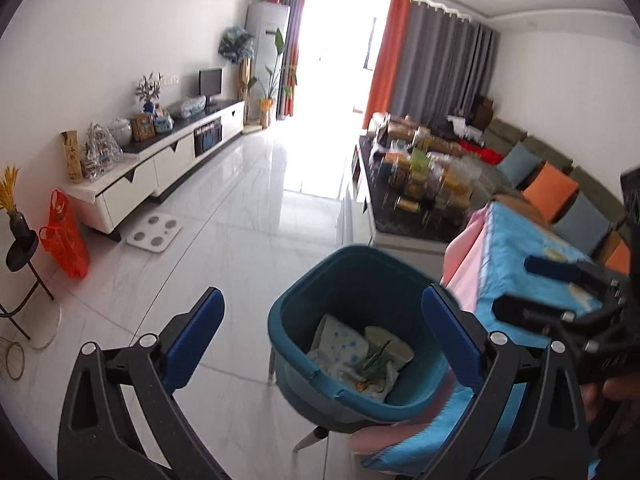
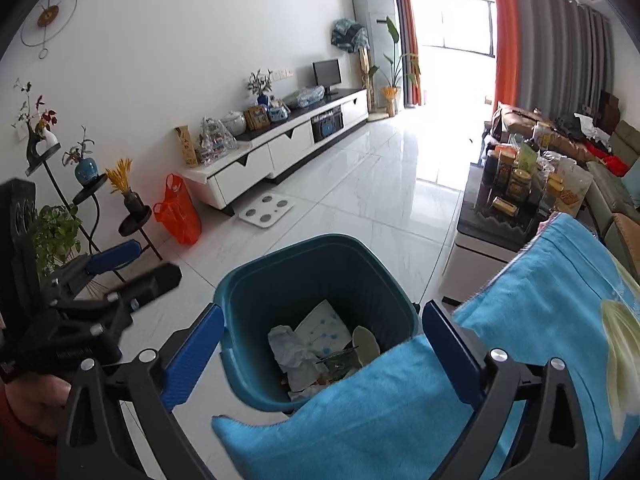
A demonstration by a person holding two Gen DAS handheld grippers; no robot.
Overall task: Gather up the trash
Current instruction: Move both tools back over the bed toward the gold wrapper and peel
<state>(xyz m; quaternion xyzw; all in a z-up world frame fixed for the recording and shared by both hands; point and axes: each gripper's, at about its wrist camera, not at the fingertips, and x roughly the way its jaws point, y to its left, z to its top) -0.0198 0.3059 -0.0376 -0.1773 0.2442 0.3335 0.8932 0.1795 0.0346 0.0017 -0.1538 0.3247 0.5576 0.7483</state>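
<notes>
- Left wrist view: teal bin [image 1: 352, 320] on white floor, beside blue cloth [image 1: 516, 248].
- Trash [image 1: 360, 356] (paper, wrappers) lies inside bin.
- Left gripper [image 1: 320, 332] jaws wide apart, empty, over bin.
- Right gripper [image 2: 324, 344] spread too, holding nothing, over bin rim & cloth.

Daylight enters through the balcony window [image 1: 340, 40] at the far end of the room and overexposes it to pure white in both views. The glossy floor tiles [image 1: 280, 184] carry a bright glare streak below it. Fisheye distortion bends walls and curtains [image 2: 560, 48] toward a black vignette at the frame corners. The coffee table clutter [image 1: 424, 176] shows motion blur in the left wrist view.
</notes>
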